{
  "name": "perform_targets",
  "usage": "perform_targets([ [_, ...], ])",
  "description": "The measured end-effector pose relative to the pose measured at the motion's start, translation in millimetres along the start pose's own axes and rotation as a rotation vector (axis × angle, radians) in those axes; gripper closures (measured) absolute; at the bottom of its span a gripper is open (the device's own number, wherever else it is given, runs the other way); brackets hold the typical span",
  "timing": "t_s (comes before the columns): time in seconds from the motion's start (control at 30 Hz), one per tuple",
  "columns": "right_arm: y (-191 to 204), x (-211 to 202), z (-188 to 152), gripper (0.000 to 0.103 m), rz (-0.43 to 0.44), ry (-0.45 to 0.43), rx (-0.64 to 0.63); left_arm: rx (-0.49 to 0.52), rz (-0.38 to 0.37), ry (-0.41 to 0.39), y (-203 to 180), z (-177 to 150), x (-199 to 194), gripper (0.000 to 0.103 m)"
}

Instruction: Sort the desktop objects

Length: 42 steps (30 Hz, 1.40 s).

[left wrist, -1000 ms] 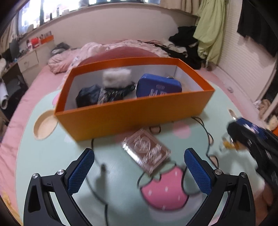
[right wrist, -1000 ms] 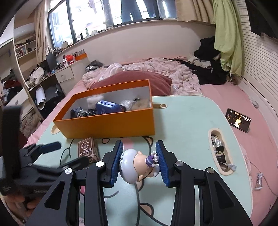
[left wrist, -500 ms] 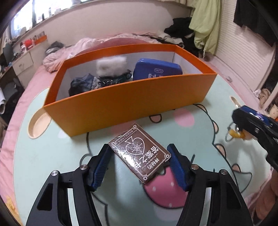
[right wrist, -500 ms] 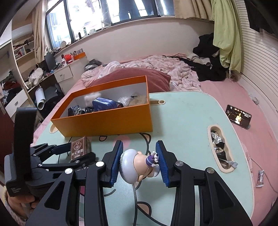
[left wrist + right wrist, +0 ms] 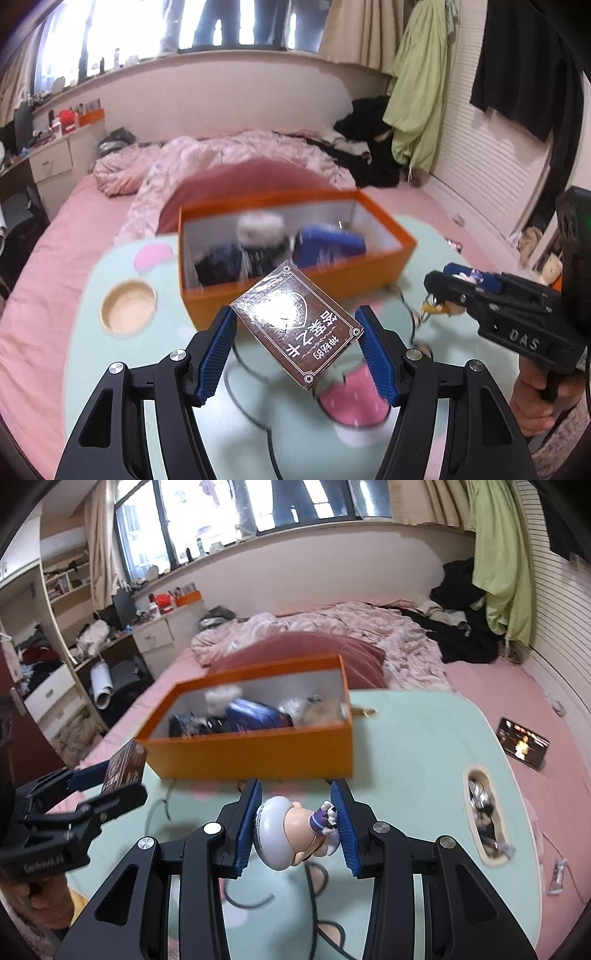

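Home bedroom: bed (image 5: pixel 491 686) with pink sheet and rumpled quilt (image 5: pixel 332 627), clothes pile (image 5: pixel 465 635), green garment (image 5: pixel 498 565) hung by the curtain, cluttered desk with drawers (image 5: pixel 159 635), window sill (image 5: pixel 295 531) above.

Card box (image 5: pixel 297 325): brown, wrapped in glossy film that caught the light.
Figurine (image 5: pixel 295 832): smooth, shiny plastic.
Left gripper (image 5: pixel 297 354): matt black plastic arms, ribbed blue pads (image 5: pixel 218 350), bright metal screws.
Right gripper (image 5: pixel 297 825): same matt black and ribbed blue finish.
Orange box (image 5: pixel 258 753): matt cardboard, white inside.
Table (image 5: pixel 413 746): smooth mint top with printed cartoon.
Quilt (image 5: pixel 221 155): crumpled pink cloth.
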State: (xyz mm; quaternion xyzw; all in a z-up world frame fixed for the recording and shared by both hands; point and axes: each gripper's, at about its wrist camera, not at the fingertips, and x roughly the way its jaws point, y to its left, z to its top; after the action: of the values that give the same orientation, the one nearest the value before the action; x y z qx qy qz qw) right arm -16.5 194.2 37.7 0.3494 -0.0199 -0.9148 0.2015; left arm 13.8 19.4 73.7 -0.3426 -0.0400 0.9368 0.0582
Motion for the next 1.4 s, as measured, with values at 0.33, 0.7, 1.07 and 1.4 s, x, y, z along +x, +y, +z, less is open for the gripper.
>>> perform_targets([
  [0.33,4,59,87,0.062,0.031,0.029,0.032,-0.075,0.066,0.027,20,66,70,0.037],
  [0.7,-5,104,93,0.051,-0.058,0.094,0.082,-0.139,0.036,0.049,26,56,83,0.015],
  [1.07,4,79,76,0.042,-0.147,0.046,0.030,-0.108,0.057,0.076,15,35,69,0.015],
  [1.4,23,38,46,0.042,-0.160,0.010,-0.052,-0.097,0.130,0.110,10,-5,34,0.014],
])
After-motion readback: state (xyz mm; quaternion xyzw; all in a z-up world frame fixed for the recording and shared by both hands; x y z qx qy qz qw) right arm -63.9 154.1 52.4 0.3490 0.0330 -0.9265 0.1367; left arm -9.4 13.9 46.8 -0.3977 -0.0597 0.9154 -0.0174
